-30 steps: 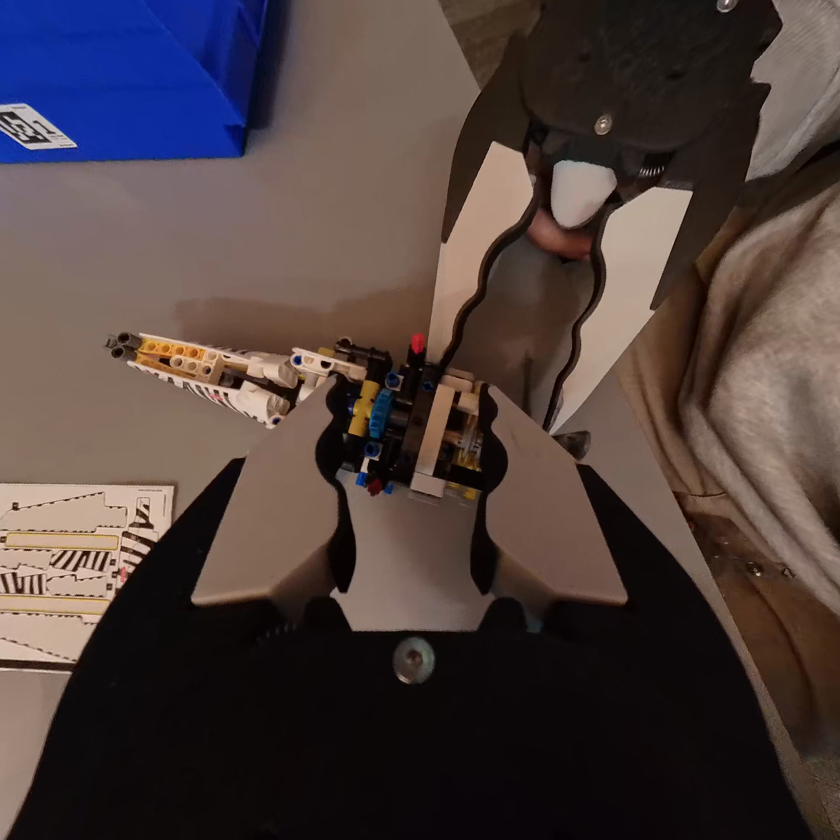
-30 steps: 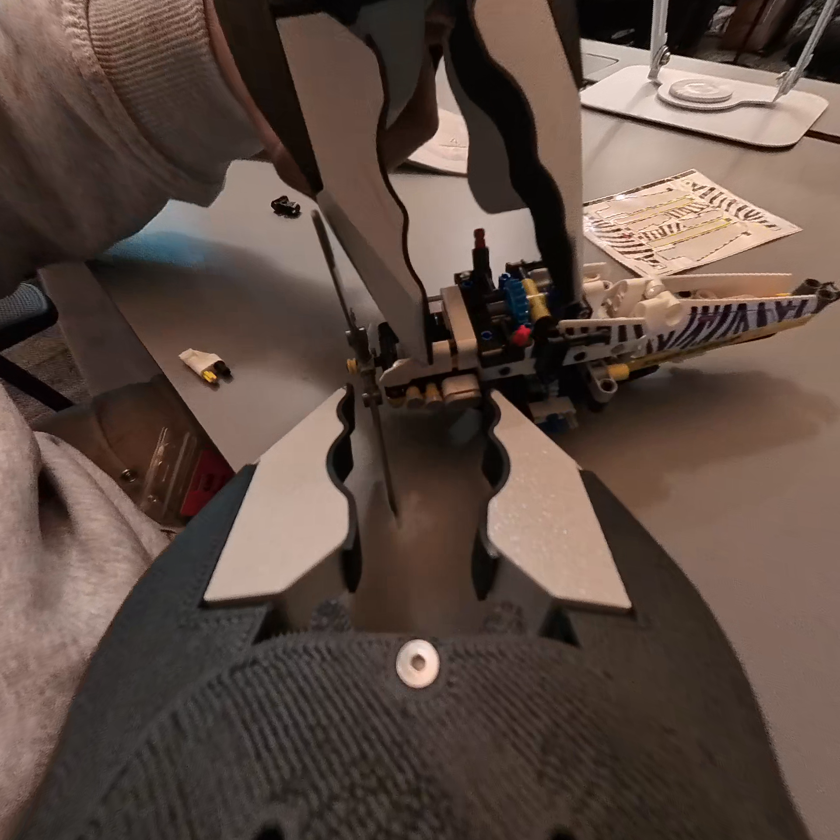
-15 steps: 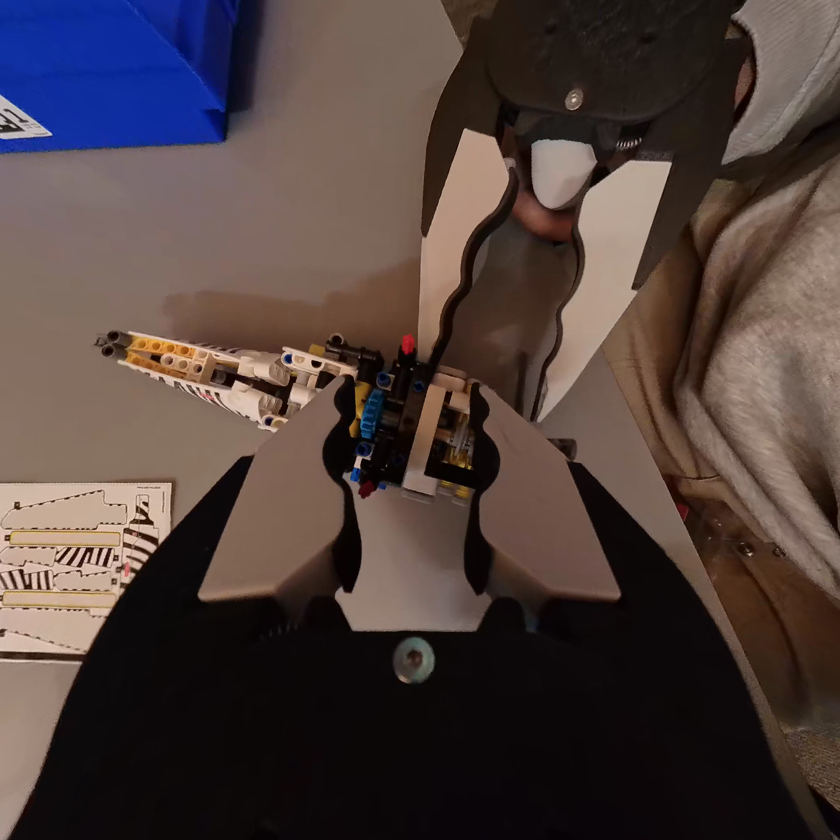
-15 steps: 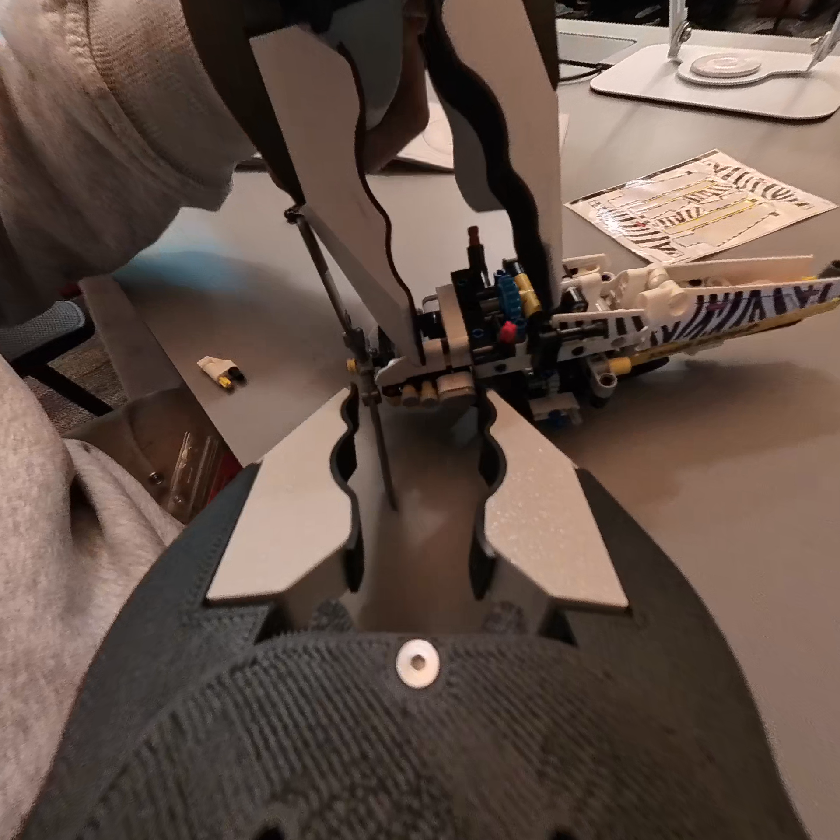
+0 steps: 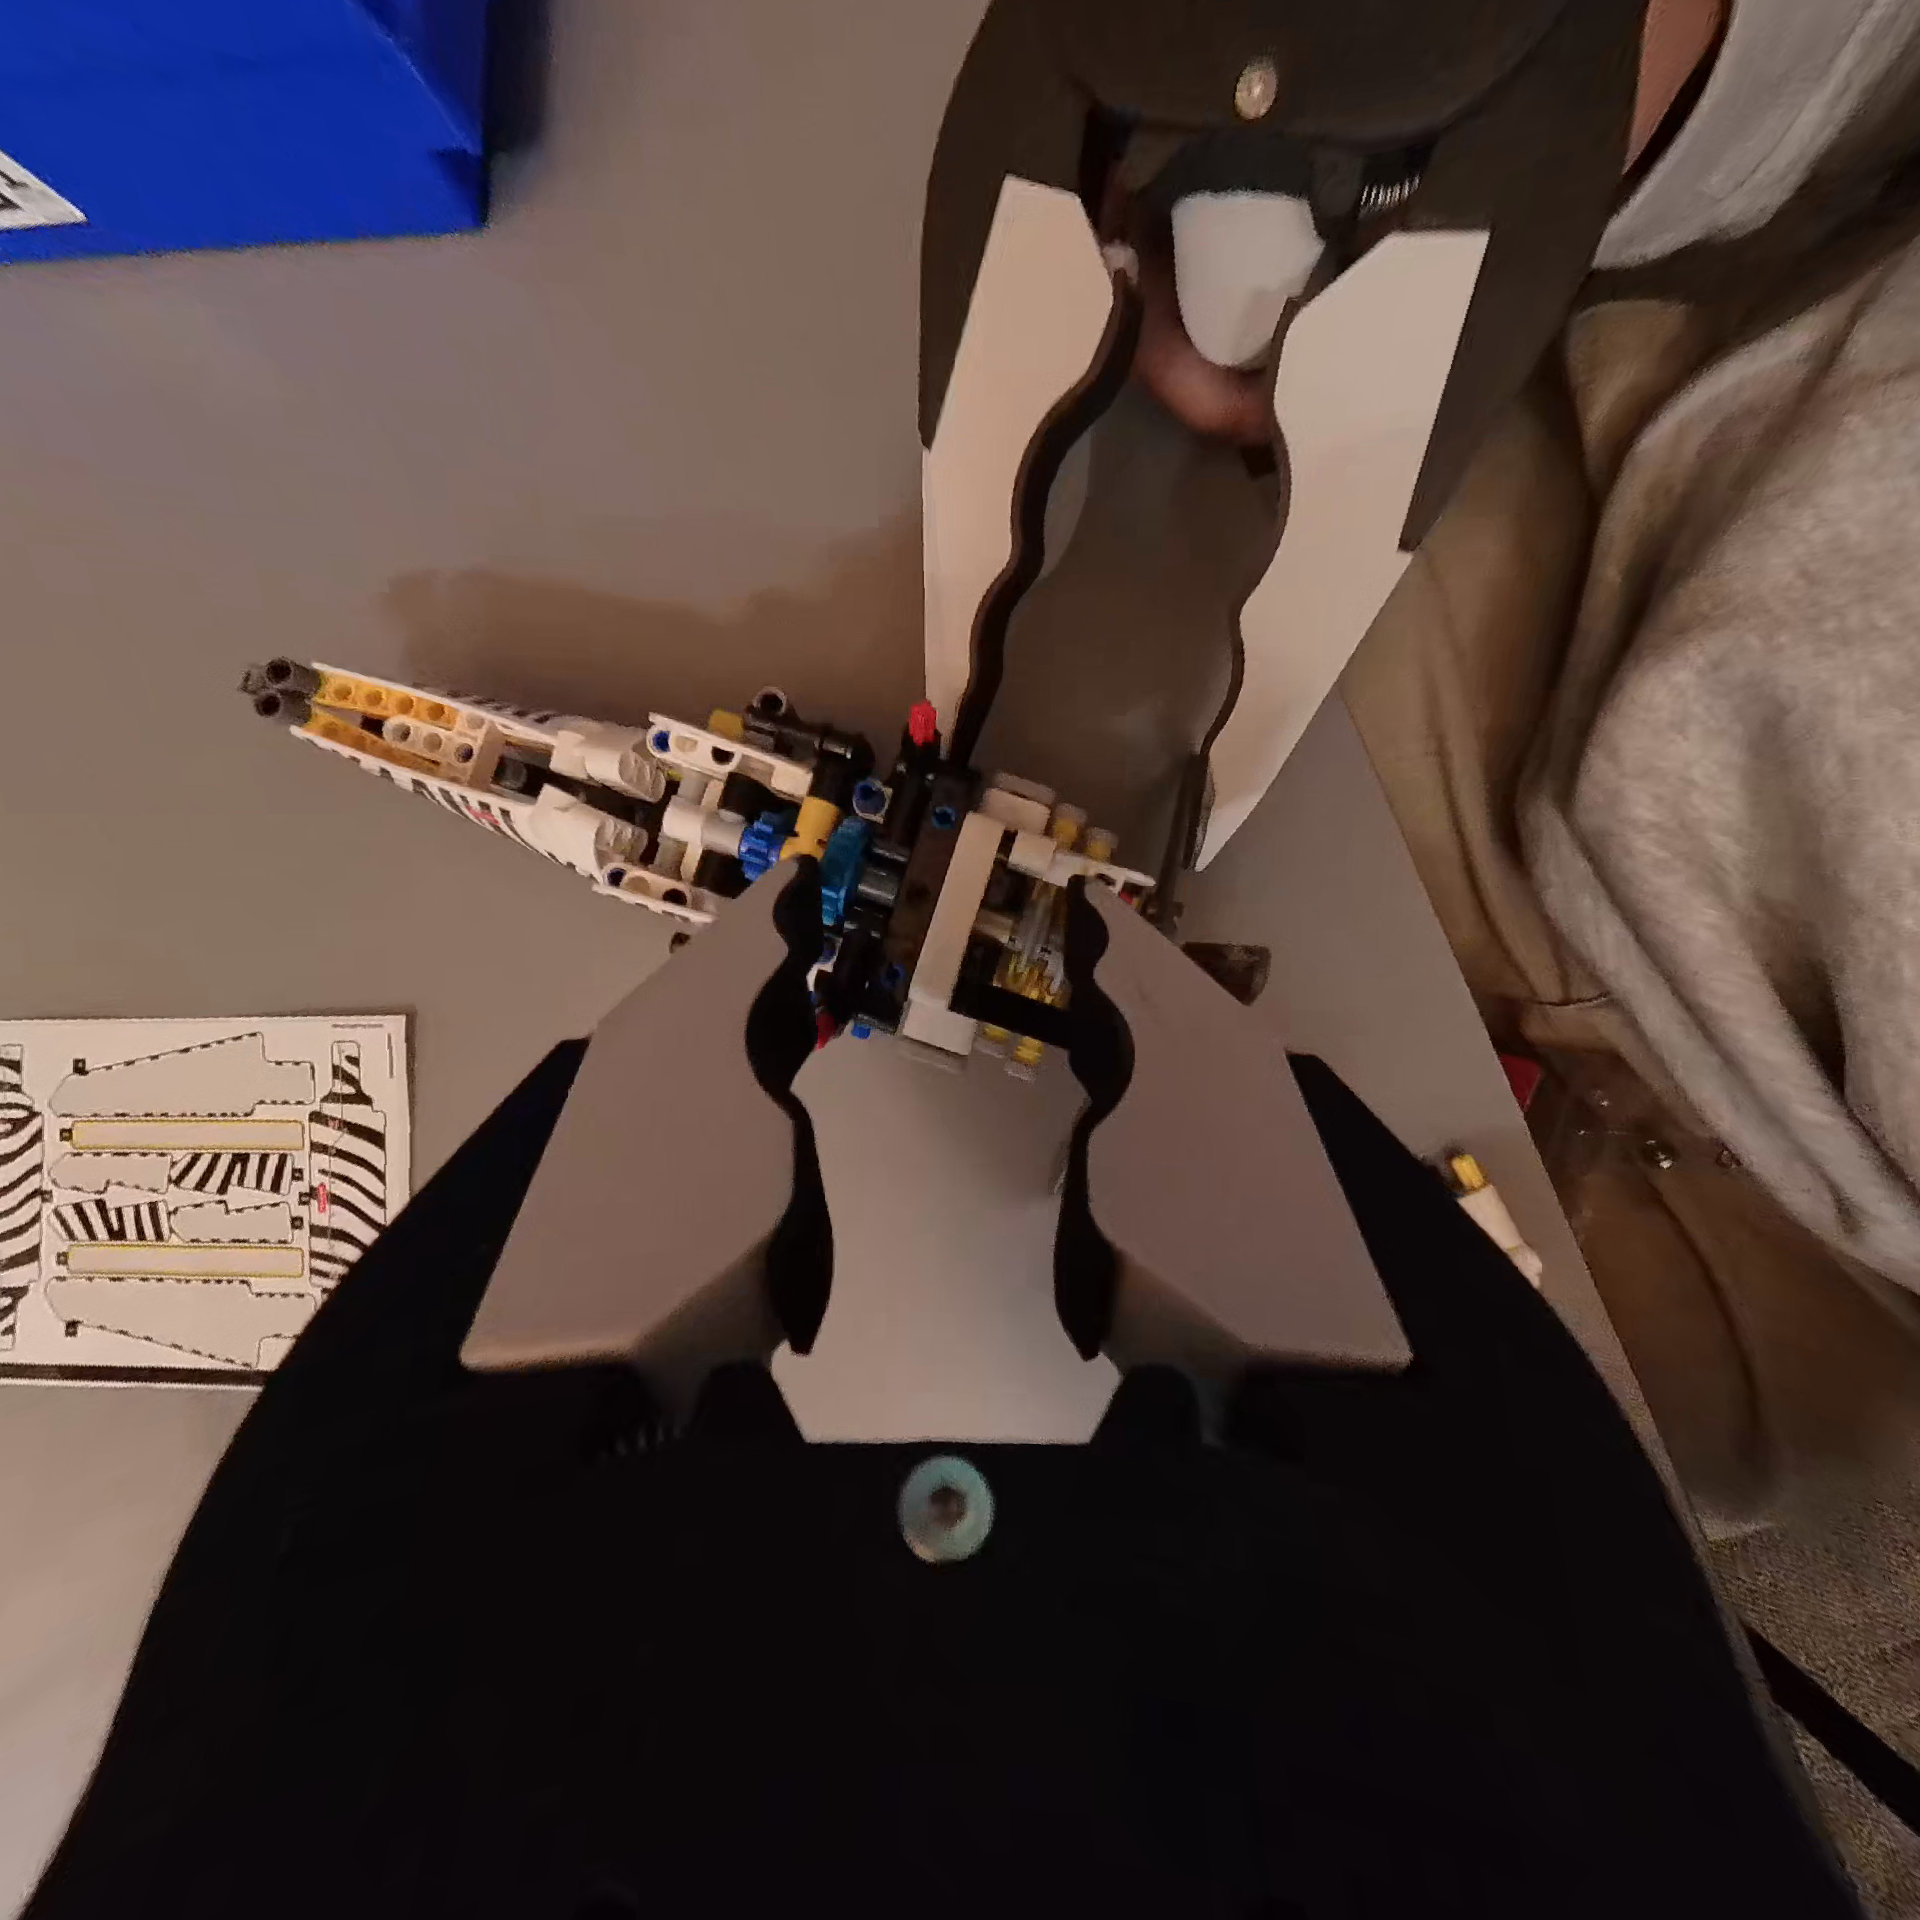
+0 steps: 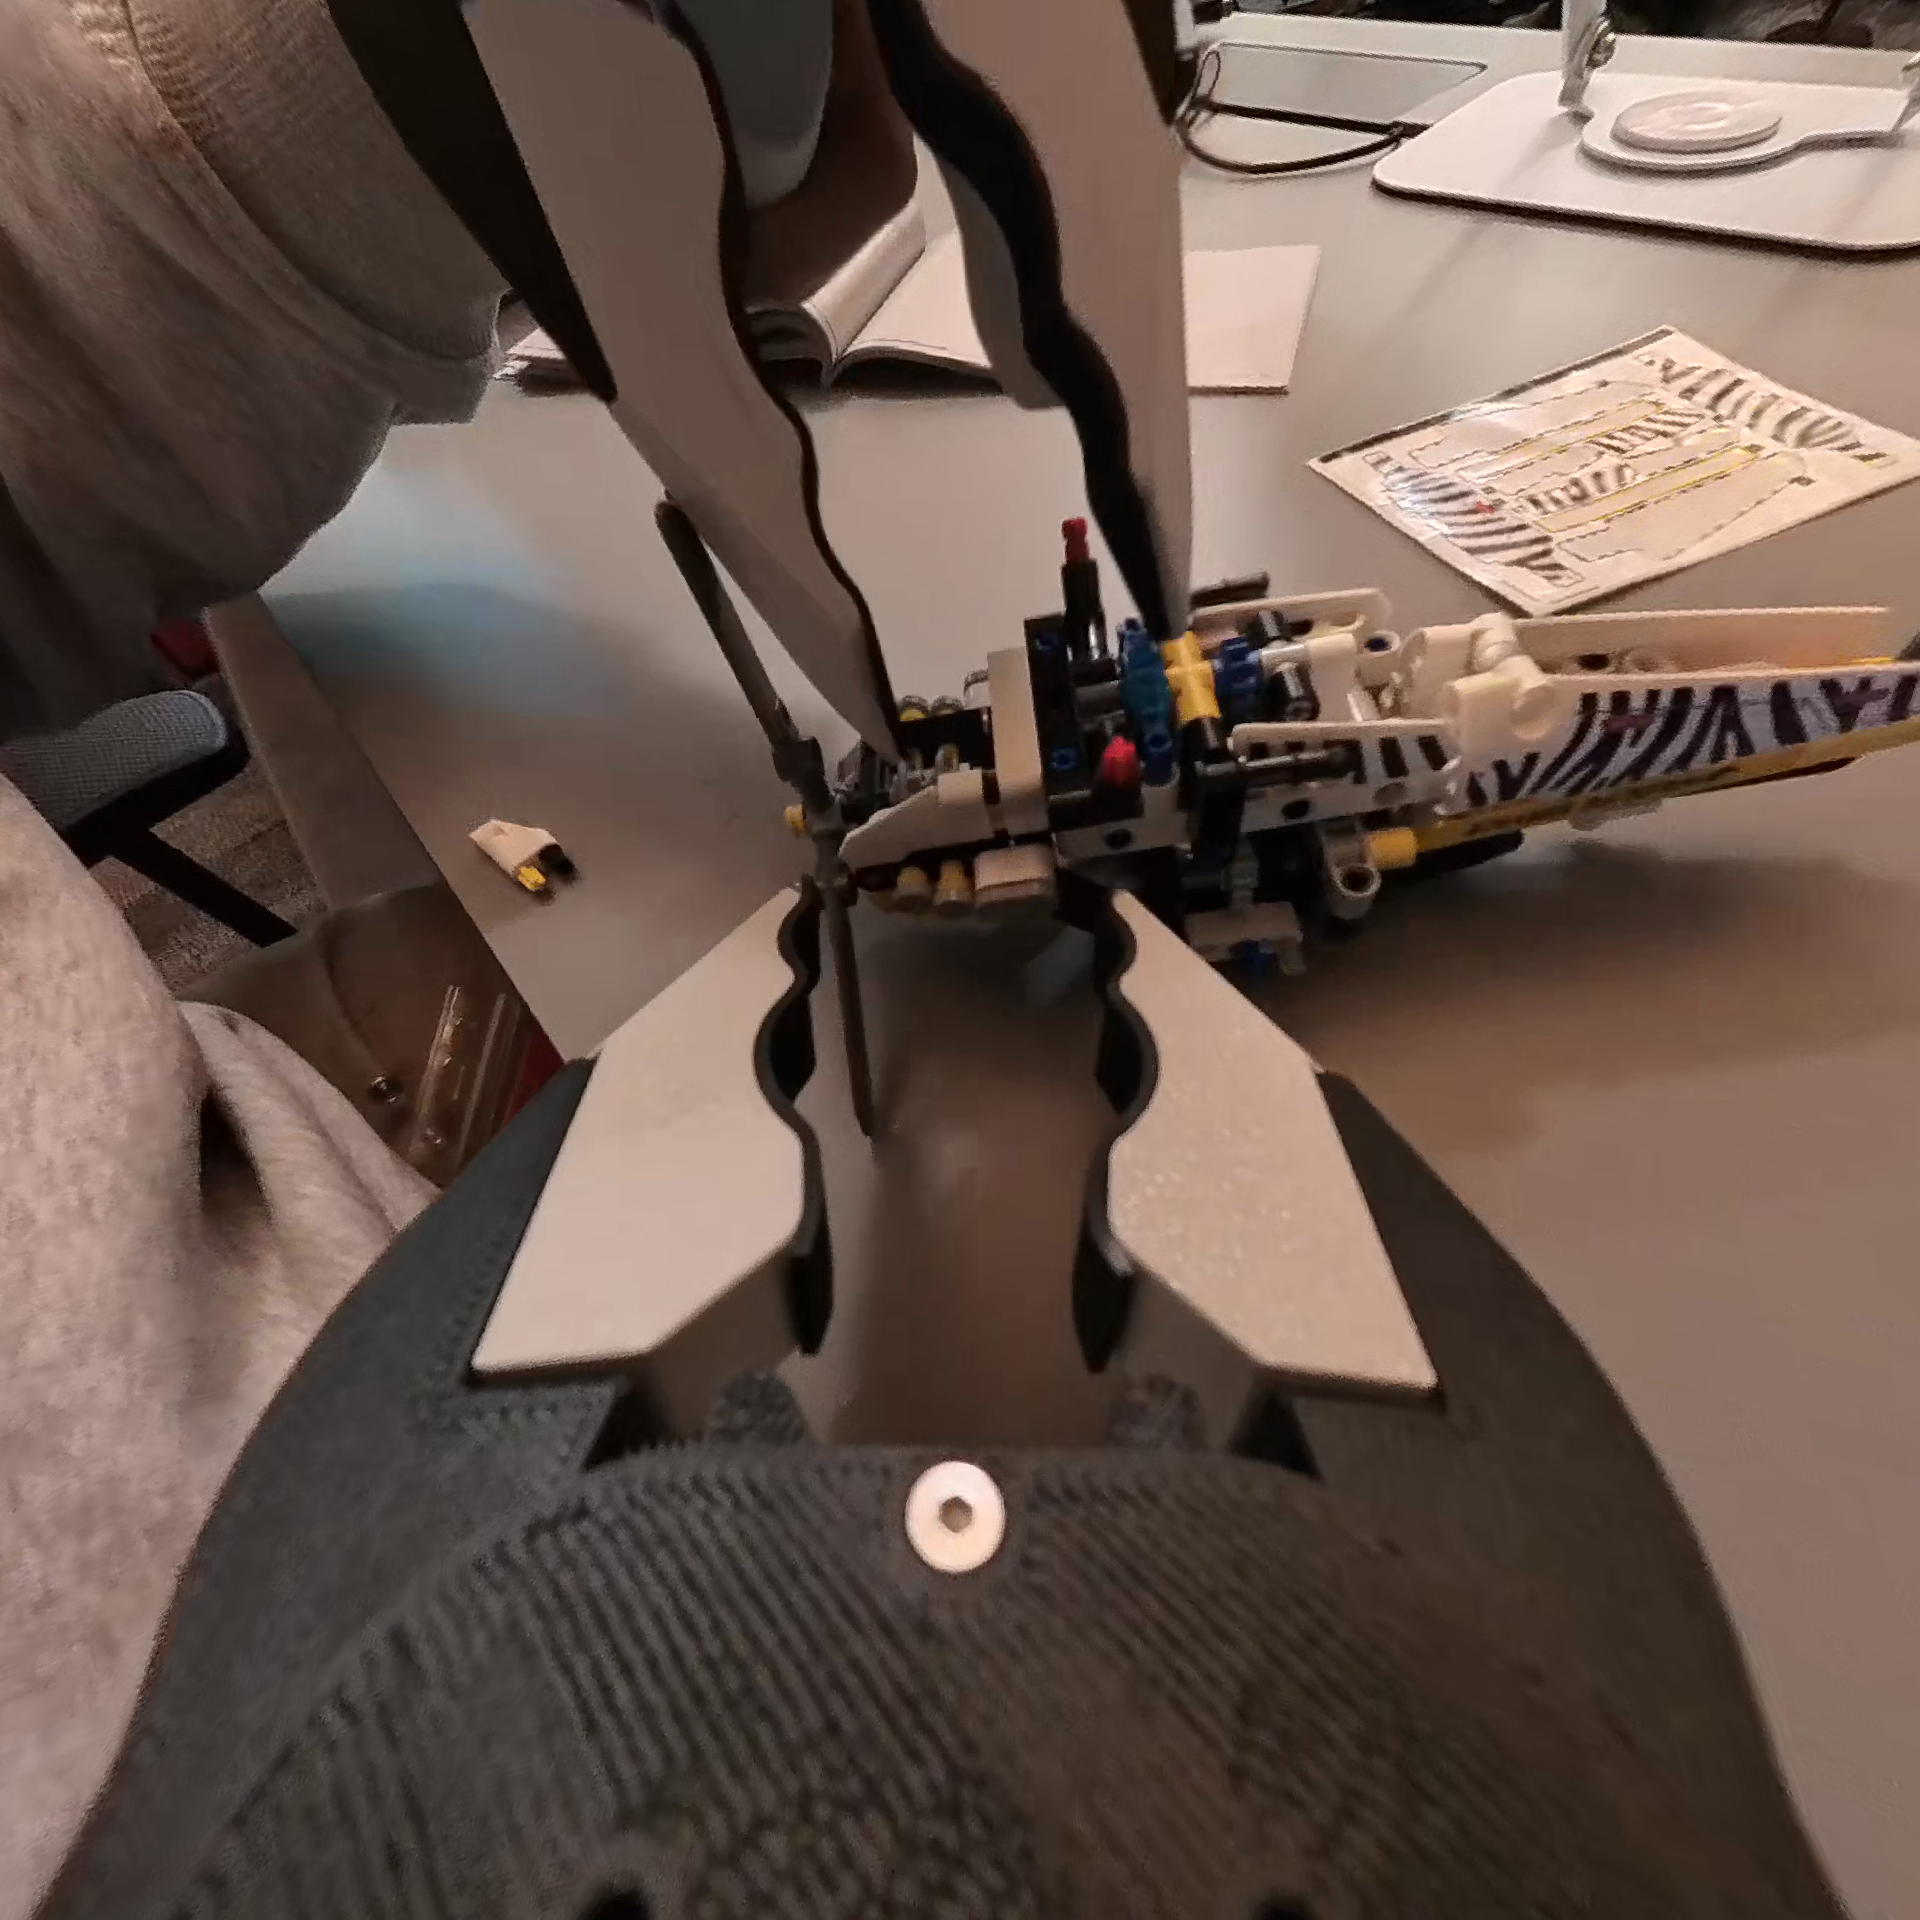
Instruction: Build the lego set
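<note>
The lego model (image 5: 935, 894) is a plane-like build with a zebra-striped white and yellow tail boom (image 5: 436, 748) and a black and white core. It lies on the grey table (image 5: 623, 416). My left gripper (image 5: 935, 899) comes from above, and its fingers press both sides of the core. The right wrist view shows these fingers (image 6: 1153, 540) straddling the model (image 6: 1091, 748). My right gripper (image 6: 956, 909) is open. It sits low at the model's nose, where a dark grey propeller blade (image 6: 847, 997) hangs between its fingers. The model's underside is hidden.
A zebra sticker sheet (image 5: 197, 1195) lies left of the model. A blue box (image 5: 239, 114) stands at the far left. A small white and yellow piece (image 6: 514, 842) lies near the table edge, by the person's grey sleeve (image 6: 208, 260). An open booklet (image 6: 894, 322) and a white stand base (image 6: 1662, 156) are behind. Only a small space, under 4 cm, lies between the two pairs of fingers.
My left gripper's fingers have closed in slightly around the model's core. My right gripper has edged closer to the nose. The model has shifted a little on the table.
</note>
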`<state>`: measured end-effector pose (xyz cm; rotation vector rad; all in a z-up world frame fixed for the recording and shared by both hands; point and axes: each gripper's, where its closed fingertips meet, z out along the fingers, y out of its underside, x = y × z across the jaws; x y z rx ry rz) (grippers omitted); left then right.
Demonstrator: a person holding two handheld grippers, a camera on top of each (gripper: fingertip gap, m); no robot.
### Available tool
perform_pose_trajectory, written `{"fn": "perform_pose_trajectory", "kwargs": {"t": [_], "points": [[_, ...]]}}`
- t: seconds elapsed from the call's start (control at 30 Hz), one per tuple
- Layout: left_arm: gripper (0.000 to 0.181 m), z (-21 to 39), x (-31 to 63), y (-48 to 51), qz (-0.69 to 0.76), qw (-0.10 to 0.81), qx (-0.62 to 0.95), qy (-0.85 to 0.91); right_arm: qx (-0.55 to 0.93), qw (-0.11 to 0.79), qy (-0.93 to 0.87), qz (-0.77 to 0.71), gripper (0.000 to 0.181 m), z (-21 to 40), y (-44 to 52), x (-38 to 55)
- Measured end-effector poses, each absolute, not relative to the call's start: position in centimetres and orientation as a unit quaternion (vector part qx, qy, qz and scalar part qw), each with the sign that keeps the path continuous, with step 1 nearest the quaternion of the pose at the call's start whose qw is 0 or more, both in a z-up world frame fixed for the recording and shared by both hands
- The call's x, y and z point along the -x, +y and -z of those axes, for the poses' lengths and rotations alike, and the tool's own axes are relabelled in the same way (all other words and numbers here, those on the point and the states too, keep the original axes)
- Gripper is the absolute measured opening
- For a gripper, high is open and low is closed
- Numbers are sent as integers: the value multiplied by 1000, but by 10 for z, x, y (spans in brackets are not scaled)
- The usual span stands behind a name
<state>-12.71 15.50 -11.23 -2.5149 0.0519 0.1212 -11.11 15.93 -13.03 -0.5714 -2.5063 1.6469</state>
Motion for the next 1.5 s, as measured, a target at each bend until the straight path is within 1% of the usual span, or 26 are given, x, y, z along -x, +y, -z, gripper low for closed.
{"fn": "perform_pose_trajectory", "kwargs": {"t": [0.3, 0.37, 0.7, 0.8, 0.87, 1.5], "points": [[45, 114, 128, 159, -69, 300, 951, 25, 189, 43, -828, -527, 46, 133, 155, 111], [49, 119, 132, 158, -82, 289, 954, 21, 186, 45, -830, -523, 46, 134, 154, 111], [51, 116, 128, 163, -55, 326, 944, 0, 187, 49, -831, -522, 43, 135, 154, 111], [49, 115, 128, 163, -54, 330, 943, -5, 187, 49, -831, -522, 43, 135, 154, 111], [44, 115, 127, 163, -51, 335, 941, -7, 186, 50, -831, -521, 43, 135, 154, 111], [42, 115, 124, 164, -46, 335, 940, -40, 170, 54, -849, -498, 40, 137, 154, 109]]}}
